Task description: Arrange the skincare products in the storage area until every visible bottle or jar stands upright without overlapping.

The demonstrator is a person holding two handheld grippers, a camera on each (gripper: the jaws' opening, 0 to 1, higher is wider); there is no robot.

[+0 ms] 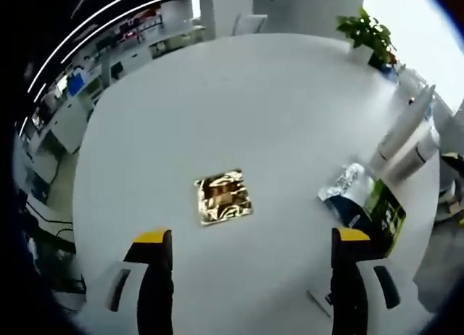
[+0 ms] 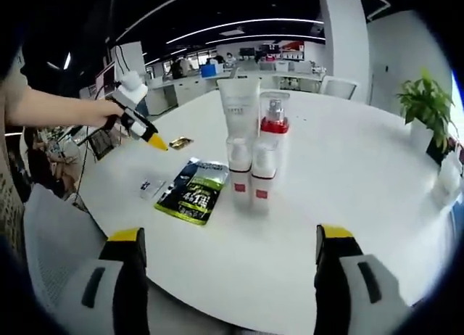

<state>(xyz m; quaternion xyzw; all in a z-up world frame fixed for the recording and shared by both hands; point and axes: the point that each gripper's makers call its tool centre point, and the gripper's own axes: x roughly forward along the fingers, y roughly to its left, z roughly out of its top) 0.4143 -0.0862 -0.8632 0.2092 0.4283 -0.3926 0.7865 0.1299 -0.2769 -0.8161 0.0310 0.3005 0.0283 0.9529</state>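
Observation:
Four skincare products stand upright in a tight cluster on the white round table: a tall white tube, a clear bottle with a red collar and two small white bottles with red labels. In the left gripper view these bottles lean in at the right edge. A green and black pouch lies flat beside them. A gold foil sachet lies ahead of my left gripper, which is open, empty and held above the table. My right gripper is open and empty, short of the bottles.
A small pale sachet lies left of the pouch. A potted plant stands at the table's far edge. A white chair sits by the near edge. Office desks lie beyond the table.

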